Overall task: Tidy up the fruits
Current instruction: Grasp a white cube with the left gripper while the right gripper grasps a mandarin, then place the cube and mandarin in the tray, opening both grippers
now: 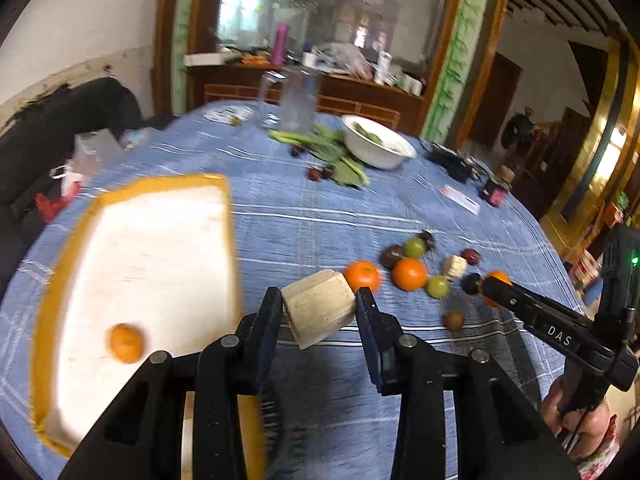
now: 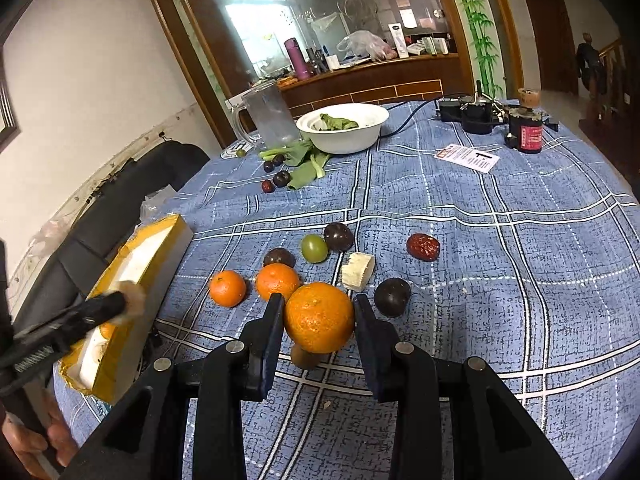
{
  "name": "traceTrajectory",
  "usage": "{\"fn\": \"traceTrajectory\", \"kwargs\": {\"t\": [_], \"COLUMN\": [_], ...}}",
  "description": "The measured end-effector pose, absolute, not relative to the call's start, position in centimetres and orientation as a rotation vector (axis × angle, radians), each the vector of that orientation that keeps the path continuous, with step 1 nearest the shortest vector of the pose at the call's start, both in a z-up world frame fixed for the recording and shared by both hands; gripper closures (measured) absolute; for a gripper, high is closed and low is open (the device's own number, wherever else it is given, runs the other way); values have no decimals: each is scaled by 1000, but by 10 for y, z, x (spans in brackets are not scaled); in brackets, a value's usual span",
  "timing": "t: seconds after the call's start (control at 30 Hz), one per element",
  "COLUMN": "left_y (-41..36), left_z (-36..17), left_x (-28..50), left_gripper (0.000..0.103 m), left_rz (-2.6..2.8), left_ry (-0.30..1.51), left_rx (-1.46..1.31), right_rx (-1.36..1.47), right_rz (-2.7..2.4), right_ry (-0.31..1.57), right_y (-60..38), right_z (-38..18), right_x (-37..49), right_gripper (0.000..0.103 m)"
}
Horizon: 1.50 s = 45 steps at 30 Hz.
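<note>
A: What did each pair of tongs have at that point?

B: The left gripper (image 1: 318,300) was clamped on a pale, cream-coloured cut chunk of fruit (image 1: 318,307), held clear of the blue checked tablecloth (image 1: 304,216) just beside the shallow yellow-rimmed tray with a white floor (image 1: 132,248). The right gripper (image 2: 319,307) was closed around a large round orange mandarin (image 2: 319,317), lifted off the cloth above the loose pile.

A: And where was everything else?

B: One small orange citrus (image 1: 126,342) lay inside the tray. Two more mandarins (image 2: 227,289), a green grape (image 2: 314,248), dark plums (image 2: 392,297), a wrinkled red date (image 2: 423,246) and another pale chunk (image 2: 358,271) sat together on the cloth, well apart from the white bowl of greens (image 2: 343,127).

A: What could have gone wrong?

B: I judged three risks. The chunk was gripped near one end and tilted, so a quick swing might have twisted it out short of the tray. The mandarin was round and smooth, so it could have slipped from the flat pads and rolled toward the table edge. Both tools heading for the tray at once might also have collided.
</note>
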<state>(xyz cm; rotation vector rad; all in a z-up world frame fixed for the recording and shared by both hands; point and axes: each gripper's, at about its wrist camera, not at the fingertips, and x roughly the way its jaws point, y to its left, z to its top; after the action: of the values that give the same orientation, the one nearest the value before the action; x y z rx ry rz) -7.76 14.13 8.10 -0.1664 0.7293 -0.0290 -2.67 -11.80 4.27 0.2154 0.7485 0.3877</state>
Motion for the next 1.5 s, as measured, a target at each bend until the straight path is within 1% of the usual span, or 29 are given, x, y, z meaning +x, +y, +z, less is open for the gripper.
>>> {"fn": "traceTrajectory", "kwargs": {"t": [0.13, 0.27, 0.4, 0.53, 0.7, 0.87, 1.0, 1.07, 1.1, 1.13, 1.17, 1.2, 1.23, 1.37, 1.5], "left_y": [186, 236, 270, 294, 308, 315, 315, 314, 314, 314, 314, 314, 314, 318, 311], "left_z": [86, 81, 74, 66, 48, 36, 33, 34, 36, 37, 40, 42, 45, 55, 66], "left_x": [-95, -105, -111, -115, -114, -112, -113, -114, -115, -116, -118, -119, -121, -132, -142], "left_gripper": [66, 66, 66, 66, 66, 66, 66, 63, 58, 55, 54, 50, 44, 41, 34], "left_rz": [52, 143, 205, 246, 251, 239, 219, 214, 208, 199, 195, 202, 210, 222, 244], "left_ry": [715, 724, 734, 744, 776, 795, 790, 785, 781, 775, 769, 764, 756, 733, 720], "left_rx": [-199, -272, -306, -313, -322, -336, -346, -347, -353, -361, -364, -362, -361, -383, -367], "right_rx": [205, 209, 130, 64, -12, -77, -146, -154, -152, -148, -144, -139, -134, -92, -39], "right_rz": [383, 468, 597, 698, 772, 765, 740, 734, 737, 740, 741, 740, 736, 737, 733], "right_ry": [741, 735, 744, 780, 885, 994, 1008, 1000, 1004, 1007, 1003, 991, 980, 945, 868], "right_y": [-108, -78, -13, 48, 122, 165, 181, 182, 183, 184, 185, 184, 183, 172, 141], "right_z": [51, 67, 85, 89, 73, 44, 30, 30, 29, 30, 31, 33, 36, 49, 74], "right_x": [-35, -46, -56, -58, -40, -21, -18, -16, -16, -14, -14, -15, -18, -23, -38], "right_gripper": [66, 66, 65, 65, 65, 65, 64, 64, 63, 56, 46, 44, 43, 43, 43]}}
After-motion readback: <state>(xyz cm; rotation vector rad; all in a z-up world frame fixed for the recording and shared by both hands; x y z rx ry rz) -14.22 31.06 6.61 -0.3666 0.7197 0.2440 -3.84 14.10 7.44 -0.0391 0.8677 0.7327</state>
